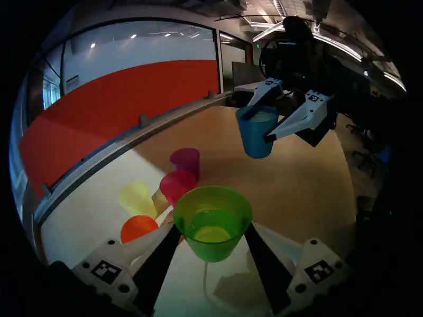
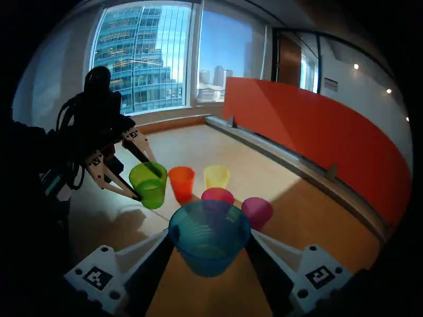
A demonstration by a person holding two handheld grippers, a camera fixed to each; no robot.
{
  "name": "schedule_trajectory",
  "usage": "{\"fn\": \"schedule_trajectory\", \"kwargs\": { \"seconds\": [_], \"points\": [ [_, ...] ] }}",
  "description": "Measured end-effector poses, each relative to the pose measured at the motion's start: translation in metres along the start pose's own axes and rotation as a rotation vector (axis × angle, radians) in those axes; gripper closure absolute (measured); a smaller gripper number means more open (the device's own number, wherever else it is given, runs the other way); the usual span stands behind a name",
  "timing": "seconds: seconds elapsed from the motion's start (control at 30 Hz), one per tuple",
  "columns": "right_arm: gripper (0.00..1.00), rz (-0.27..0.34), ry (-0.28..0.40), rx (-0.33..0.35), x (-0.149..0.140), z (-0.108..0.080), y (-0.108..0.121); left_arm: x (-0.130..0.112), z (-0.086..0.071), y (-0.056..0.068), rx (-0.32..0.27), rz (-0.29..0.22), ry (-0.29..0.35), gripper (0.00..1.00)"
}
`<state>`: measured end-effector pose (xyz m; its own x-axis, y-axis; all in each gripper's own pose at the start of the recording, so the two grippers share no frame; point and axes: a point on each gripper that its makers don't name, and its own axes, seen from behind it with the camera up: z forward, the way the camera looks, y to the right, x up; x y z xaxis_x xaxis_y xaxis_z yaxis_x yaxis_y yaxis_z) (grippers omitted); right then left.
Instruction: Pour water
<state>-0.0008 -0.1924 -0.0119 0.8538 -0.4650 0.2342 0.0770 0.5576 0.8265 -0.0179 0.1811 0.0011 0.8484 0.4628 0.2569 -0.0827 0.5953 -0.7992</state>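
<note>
In the left gripper view, my left gripper (image 1: 212, 240) is shut on a translucent green cup (image 1: 213, 221), held upright above the table with a little liquid at its bottom. Farther off, the right gripper (image 1: 263, 132) holds a blue cup (image 1: 257, 131) upright in the air. In the right gripper view, my right gripper (image 2: 209, 248) is shut on that blue cup (image 2: 209, 235), which has water in its bottom. The left gripper (image 2: 138, 180) with the green cup (image 2: 149, 184) shows to the left, held by a person in dark clothing.
On the wooden table (image 1: 301, 179) stand several empty cups: orange (image 2: 181, 182), yellow (image 2: 216, 176), pink (image 2: 217, 195) and magenta (image 2: 257, 211). A red wall panel (image 2: 317, 137) runs along the table's far side, with large windows (image 2: 153, 58) behind.
</note>
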Motion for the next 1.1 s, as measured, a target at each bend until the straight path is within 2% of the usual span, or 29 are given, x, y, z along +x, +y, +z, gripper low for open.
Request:
{"fn": "schedule_trajectory", "kwargs": {
  "seconds": [0.7,1.1],
  "points": [
    [0.09,0.034,-0.063,0.023,-0.039,0.02,-0.005,-0.03,0.023,0.002,-0.043,-0.022,-0.093,0.17],
    [0.09,0.058,-0.07,0.039,-0.052,0.029,-0.01,-0.046,0.039,0.004,-0.069,-0.032,-0.126,0.17]
  ]
}}
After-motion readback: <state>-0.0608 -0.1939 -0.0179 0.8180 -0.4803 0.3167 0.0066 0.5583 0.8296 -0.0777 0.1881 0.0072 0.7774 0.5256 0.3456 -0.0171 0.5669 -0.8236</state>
